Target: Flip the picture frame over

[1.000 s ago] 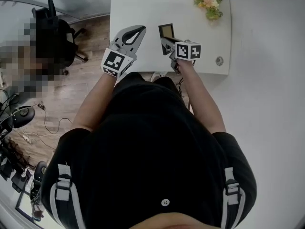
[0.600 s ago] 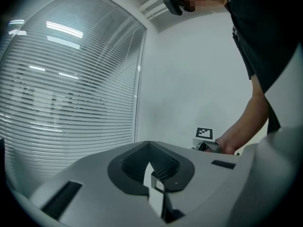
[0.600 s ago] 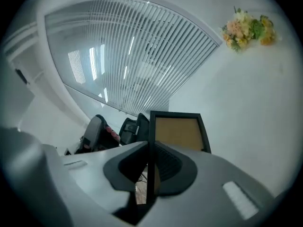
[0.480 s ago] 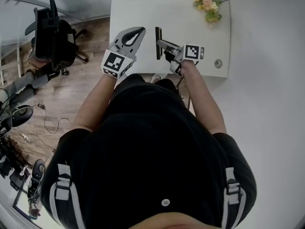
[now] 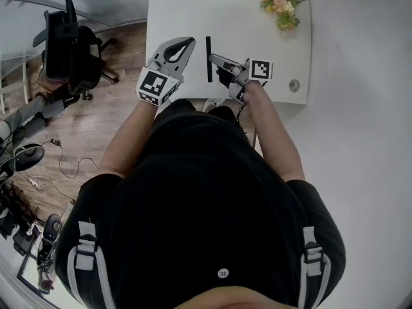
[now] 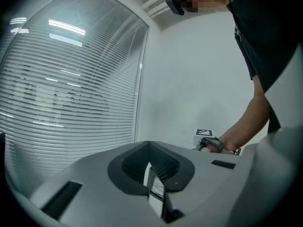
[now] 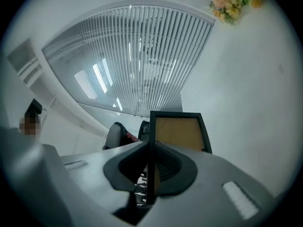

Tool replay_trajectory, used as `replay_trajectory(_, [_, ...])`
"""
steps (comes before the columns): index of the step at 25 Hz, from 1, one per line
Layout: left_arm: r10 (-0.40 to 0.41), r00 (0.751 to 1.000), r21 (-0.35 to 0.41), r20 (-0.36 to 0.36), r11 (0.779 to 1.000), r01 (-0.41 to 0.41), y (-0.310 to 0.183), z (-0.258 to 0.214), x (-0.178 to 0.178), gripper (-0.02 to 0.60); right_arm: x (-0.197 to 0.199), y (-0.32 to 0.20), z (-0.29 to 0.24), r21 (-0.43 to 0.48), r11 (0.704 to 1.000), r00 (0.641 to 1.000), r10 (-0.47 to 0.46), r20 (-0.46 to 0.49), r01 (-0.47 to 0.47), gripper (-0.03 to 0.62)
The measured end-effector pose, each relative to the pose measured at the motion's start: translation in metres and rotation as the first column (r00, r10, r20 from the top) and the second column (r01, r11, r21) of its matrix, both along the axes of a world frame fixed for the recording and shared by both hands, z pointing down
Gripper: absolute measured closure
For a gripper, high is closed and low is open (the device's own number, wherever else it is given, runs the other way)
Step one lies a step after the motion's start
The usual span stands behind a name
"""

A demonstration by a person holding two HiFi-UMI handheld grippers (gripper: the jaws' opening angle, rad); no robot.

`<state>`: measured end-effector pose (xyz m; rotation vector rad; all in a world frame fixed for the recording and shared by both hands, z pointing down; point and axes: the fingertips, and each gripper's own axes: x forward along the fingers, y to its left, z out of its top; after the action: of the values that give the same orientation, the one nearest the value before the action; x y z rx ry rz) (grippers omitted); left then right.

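The picture frame (image 5: 208,59) has a black border and a tan-brown panel. In the head view it stands on edge over the white table (image 5: 180,11) and shows only as a thin black line. My right gripper (image 5: 217,60) is shut on its near edge, coming in from the right. In the right gripper view the picture frame (image 7: 180,132) rises between the jaws of the right gripper (image 7: 150,174). My left gripper (image 5: 187,42) hovers to the left of the frame, apart from it, jaws shut and empty. The left gripper (image 6: 158,188) points toward window blinds.
A bunch of flowers (image 5: 280,6) lies at the table's far right corner, and a small round disc (image 5: 295,85) sits near its right front edge. A black office chair (image 5: 71,44) stands on the wooden floor left of the table.
The right gripper has rolled and risen a little, turning the frame from face-up to edge-on and shifting it slightly left. The left gripper has stayed in place.
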<state>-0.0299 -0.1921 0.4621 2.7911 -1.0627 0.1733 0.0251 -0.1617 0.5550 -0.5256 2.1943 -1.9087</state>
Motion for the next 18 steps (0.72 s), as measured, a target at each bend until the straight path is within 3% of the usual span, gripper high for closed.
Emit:
replay_trajectory(11, [-0.007, 1.000, -0.071, -0.013, 0.997, 0.006, -0.001, 0.037, 0.009, 0.578, 0.014, -0.008, 0.043, -0.125, 0.991, 0.986, 0.072, 0.148, -0.053, 0.543])
replay_trajectory(18, [-0.021, 1.000, -0.106, -0.014, 0.994, 0.019, -0.004, 0.057, 0.014, 0.578, 0.021, -0.018, 0.072, -0.162, 0.984, 0.982, 0.101, 0.157, -0.075, 0.543])
